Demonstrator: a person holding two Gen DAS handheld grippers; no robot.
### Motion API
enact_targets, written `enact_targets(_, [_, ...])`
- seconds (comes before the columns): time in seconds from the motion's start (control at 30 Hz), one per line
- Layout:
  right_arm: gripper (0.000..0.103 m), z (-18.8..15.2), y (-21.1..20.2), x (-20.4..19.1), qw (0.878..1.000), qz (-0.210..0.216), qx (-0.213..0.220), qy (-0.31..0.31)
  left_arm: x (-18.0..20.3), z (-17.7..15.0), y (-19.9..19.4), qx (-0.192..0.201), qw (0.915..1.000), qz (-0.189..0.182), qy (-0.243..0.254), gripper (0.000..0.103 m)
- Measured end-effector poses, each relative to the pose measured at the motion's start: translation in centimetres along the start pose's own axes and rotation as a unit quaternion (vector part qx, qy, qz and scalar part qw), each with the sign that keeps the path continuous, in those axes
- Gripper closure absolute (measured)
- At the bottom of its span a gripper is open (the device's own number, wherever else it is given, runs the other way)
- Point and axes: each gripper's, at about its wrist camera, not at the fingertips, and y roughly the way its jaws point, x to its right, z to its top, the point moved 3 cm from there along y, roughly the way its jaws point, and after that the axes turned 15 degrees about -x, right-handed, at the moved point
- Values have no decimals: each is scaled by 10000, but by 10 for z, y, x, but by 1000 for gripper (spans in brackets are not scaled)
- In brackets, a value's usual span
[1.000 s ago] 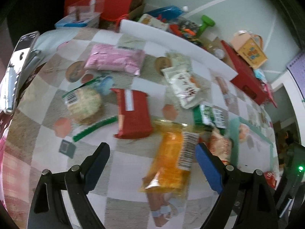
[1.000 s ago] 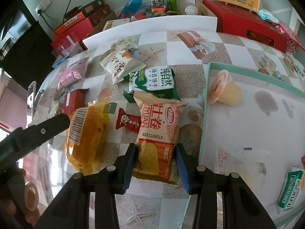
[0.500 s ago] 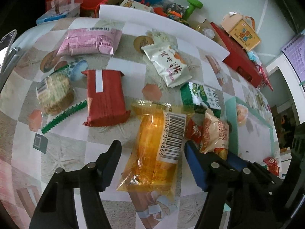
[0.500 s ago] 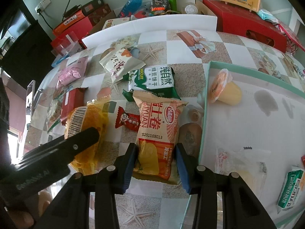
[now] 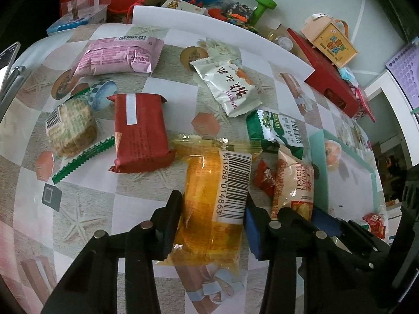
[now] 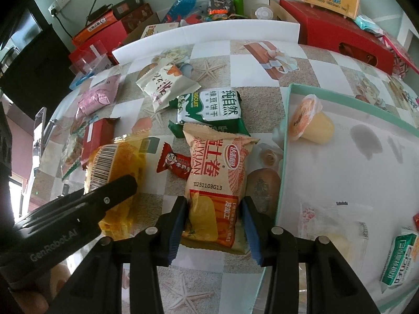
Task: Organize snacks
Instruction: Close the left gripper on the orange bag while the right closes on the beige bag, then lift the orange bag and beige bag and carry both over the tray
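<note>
My left gripper [image 5: 213, 213] has closed onto the sides of a clear orange-yellow cake pack with a barcode [image 5: 212, 198], which lies on the tablecloth; the pack also shows in the right wrist view [image 6: 115, 175]. My right gripper [image 6: 214, 217] is shut on the near end of an orange-and-cream egg roll pack [image 6: 217, 172], lying on the table beside a mint-edged tray [image 6: 282, 167]. The egg roll pack shows in the left wrist view [image 5: 293, 185]. The left gripper's finger [image 6: 78, 206] crosses the right wrist view.
A small red candy [image 6: 174, 161], green biscuit pack [image 6: 209, 110], white pack [image 6: 165, 86], red pack [image 5: 140, 128], pink pack [image 5: 117, 56] and round cracker pack [image 5: 70, 125] lie on the table. The tray holds a jelly cup [image 6: 311, 123] and wrapped snacks. Boxes line the far edge.
My left gripper moved forward over the orange cake pack and its fingers closed in against the pack's sides. My right gripper stayed shut on the egg roll pack without moving.
</note>
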Motion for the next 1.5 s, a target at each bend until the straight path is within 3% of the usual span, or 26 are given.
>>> enact_targets(0.33, [64, 1, -10, 1, 9998, 129, 108, 62, 7, -4, -22, 271, 9995, -149, 117, 62])
enact_targets(0.57, [67, -2, -42, 7, 9982, 225, 525, 176, 12, -6, -49, 615, 9976, -262, 196, 62])
enact_targets(0.63, [70, -4, -52, 10, 9974, 244, 645, 203, 14, -6, -55, 687, 9970, -279, 219, 62])
enact_targets(0.7, [80, -5, -58, 12, 9968, 282, 724, 213, 15, -7, -60, 740, 9965, -294, 249, 62])
enact_targets(0.77, [80, -6, -63, 15, 9960, 328, 784, 265, 17, -8, -63, 780, 9961, -294, 282, 62])
enact_targets(0.87, [80, -6, -59, 17, 9970, 275, 682, 234, 18, -8, -62, 773, 9962, -285, 285, 62])
enact_targets(1.1, [80, -8, -32, 16, 9994, 252, 172, 177, 5, -10, -41, 282, 9996, -94, -42, 62])
enact_targets(1.2, [75, -9, -29, 10, 9992, 348, 168, 56, -3, -11, -37, 188, 9996, -95, -180, 62])
enact_targets(1.27, [52, -9, -27, 5, 9990, 411, 156, -23, -7, -12, -37, 174, 9995, -95, -240, 62])
enact_targets(1.3, [48, -10, -26, 2, 9991, 399, 130, -85, -8, -13, -37, 172, 9995, -98, -254, 62])
enact_targets(1.5, [46, -12, -10, -18, 9986, 338, -104, -396, -12, -14, -35, 118, 9994, -93, -307, 62])
